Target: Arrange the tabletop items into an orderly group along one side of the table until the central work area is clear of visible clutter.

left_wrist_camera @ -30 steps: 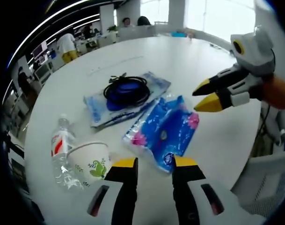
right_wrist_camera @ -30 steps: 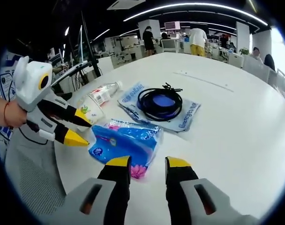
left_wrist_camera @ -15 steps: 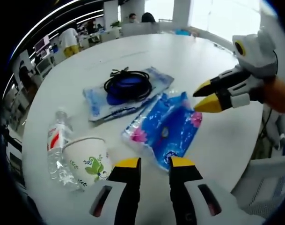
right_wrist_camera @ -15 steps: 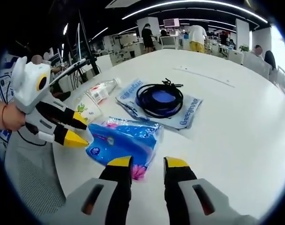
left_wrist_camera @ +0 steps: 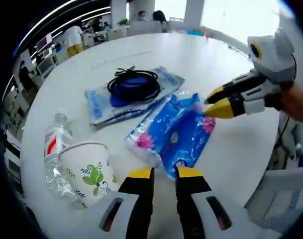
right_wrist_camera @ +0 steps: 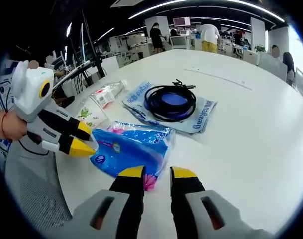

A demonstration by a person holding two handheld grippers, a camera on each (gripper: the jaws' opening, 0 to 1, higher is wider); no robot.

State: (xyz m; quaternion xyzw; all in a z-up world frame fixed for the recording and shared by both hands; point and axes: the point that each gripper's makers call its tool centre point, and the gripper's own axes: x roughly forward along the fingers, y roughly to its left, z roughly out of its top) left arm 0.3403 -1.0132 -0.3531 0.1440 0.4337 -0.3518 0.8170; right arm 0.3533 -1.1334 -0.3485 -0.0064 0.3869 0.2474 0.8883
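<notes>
A blue tissue packet lies on the white round table between both grippers. Beyond it a black cable coil rests on a pale blue wipes pack. A paper cup with green print lies beside a water bottle. My left gripper hovers at the packet's near corner, its jaws a narrow gap apart and holding nothing. My right gripper sits at the packet's opposite edge, likewise narrowly open and empty.
A grey mesh chair stands at the table edge under my left gripper; another chair is on the right gripper's side. Desks, monitors and people fill the office behind. Bare tabletop stretches past the cable.
Both grippers' jaws have drawn closer together. The left gripper view has slid toward the cup, which looms larger now. The table items have stayed put.
</notes>
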